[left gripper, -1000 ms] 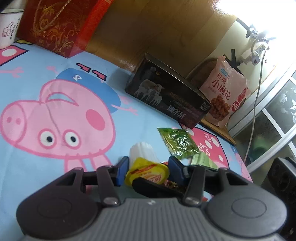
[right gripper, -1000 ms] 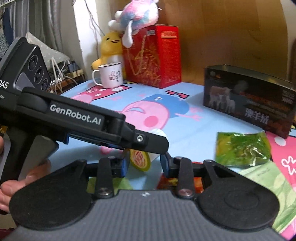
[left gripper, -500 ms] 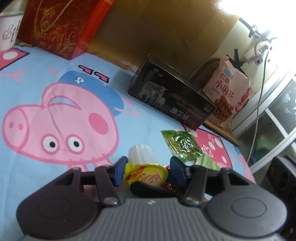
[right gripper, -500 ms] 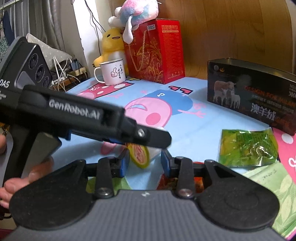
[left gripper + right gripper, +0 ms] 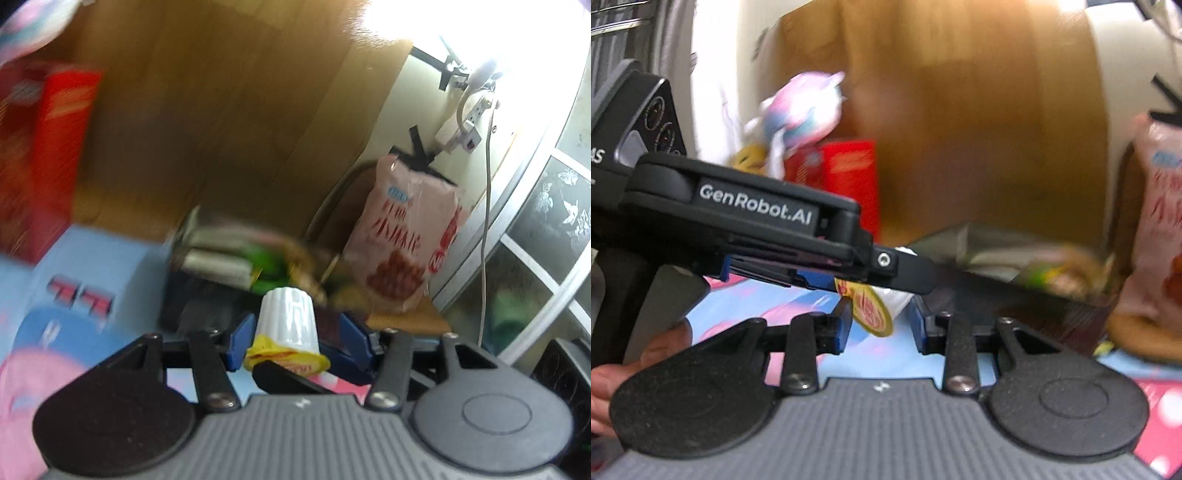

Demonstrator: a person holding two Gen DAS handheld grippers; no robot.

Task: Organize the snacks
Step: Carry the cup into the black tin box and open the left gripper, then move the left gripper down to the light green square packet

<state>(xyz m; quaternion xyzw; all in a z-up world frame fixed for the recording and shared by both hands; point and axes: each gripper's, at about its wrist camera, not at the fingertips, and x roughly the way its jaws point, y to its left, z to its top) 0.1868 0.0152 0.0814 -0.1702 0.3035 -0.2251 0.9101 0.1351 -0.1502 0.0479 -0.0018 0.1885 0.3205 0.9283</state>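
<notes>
On my left wrist view the left gripper (image 5: 295, 334) has its jaws closed on a small white ribbed cup (image 5: 289, 318) with a yellow foil lid (image 5: 288, 360). The cup lies sideways between the 2 blue pads (image 5: 242, 338), lid toward the camera, base pointing away. It looks lifted off the blue cartoon cloth (image 5: 103, 273), though motion blur makes that hard to confirm.

Past the cup sits a dark box (image 5: 207, 295). Green and pale packets (image 5: 236, 262) show in its open top, all smeared by blur. To the right a pink snack bag (image 5: 406, 236) stands upright just beside the box. A red box (image 5: 48, 155) stands at far left against a wooden panel (image 5: 229, 122).

From my right wrist view the right gripper (image 5: 877, 326) has its jaws open and holds nothing. The cup (image 5: 895, 297) and its lid (image 5: 871, 310) show just ahead of them, under the black body of the left gripper (image 5: 886, 280) that crosses the frame. A hand (image 5: 635, 354) shows at lower left below that body. Farther back I see a plush toy (image 5: 805, 107) above the red box (image 5: 849, 173), blurred.
</notes>
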